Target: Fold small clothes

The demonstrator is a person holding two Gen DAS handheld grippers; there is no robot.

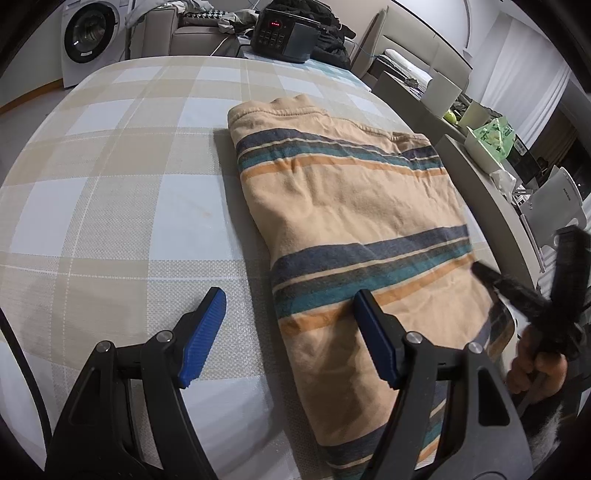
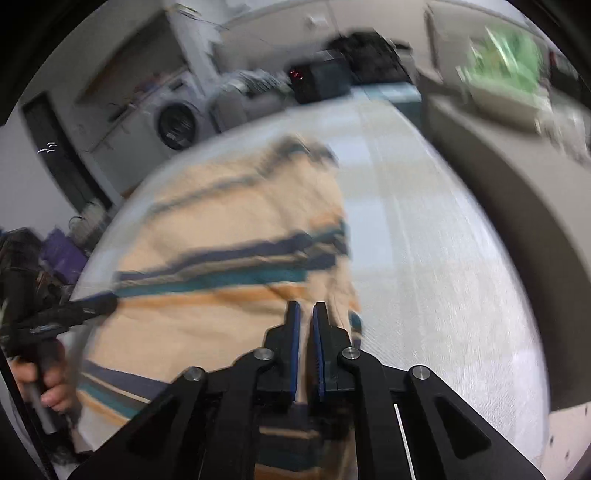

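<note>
A folded tan garment (image 1: 354, 206) with navy, teal and orange stripes lies flat on the checked tablecloth (image 1: 122, 192). My left gripper (image 1: 290, 310) is open low over the table. Its right finger (image 1: 373, 332) stands over the garment's near left edge and its left finger (image 1: 207, 325) over bare cloth, with nothing held. In the blurred right wrist view the garment (image 2: 236, 229) lies under my right gripper (image 2: 306, 308). That gripper is shut just over the garment's right edge, and no fabric shows pinched between its pads. From the left wrist view the right gripper (image 1: 484, 273) is a dark blur at the garment's right side.
A black appliance with a red display (image 1: 284, 31) sits at the table's far end. Behind it stand a washing machine (image 1: 90, 35) and a sofa. A grey counter (image 1: 476, 177) with white tubs and a green packet (image 1: 495, 136) runs along the table's right side. Hands (image 1: 535, 369) grip both tool handles.
</note>
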